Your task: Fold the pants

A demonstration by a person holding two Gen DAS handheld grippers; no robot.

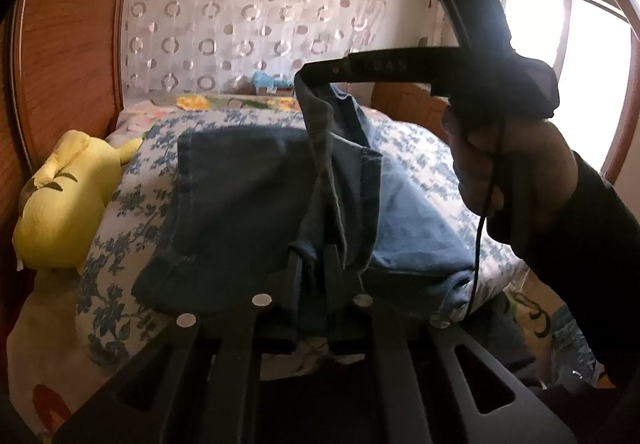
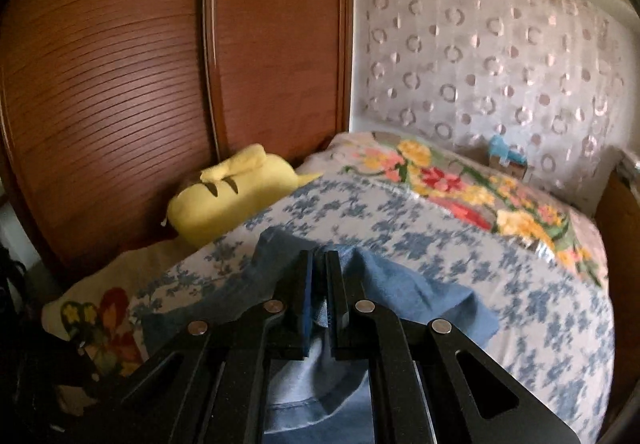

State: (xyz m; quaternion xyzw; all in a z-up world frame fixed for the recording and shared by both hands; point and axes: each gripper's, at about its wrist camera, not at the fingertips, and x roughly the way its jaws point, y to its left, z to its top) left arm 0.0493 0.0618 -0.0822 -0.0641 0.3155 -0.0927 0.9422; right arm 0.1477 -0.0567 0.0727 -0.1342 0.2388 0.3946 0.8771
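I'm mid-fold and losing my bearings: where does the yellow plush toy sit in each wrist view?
Left wrist view: the yellow plush toy lies at the far left, on the bed's edge against the wooden wardrobe, left of the jeans.
Right wrist view: it sits left of centre, in front of the wardrobe, beyond the gripper fingers.
Shared landmark: the white curtain with circle pattern behind the bed.

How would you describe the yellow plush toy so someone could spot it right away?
Find the brown slatted wooden wardrobe. At its foot, along the near edge of the blue-flowered bedspread, lies a bright yellow plush toy, the only plain yellow thing there.
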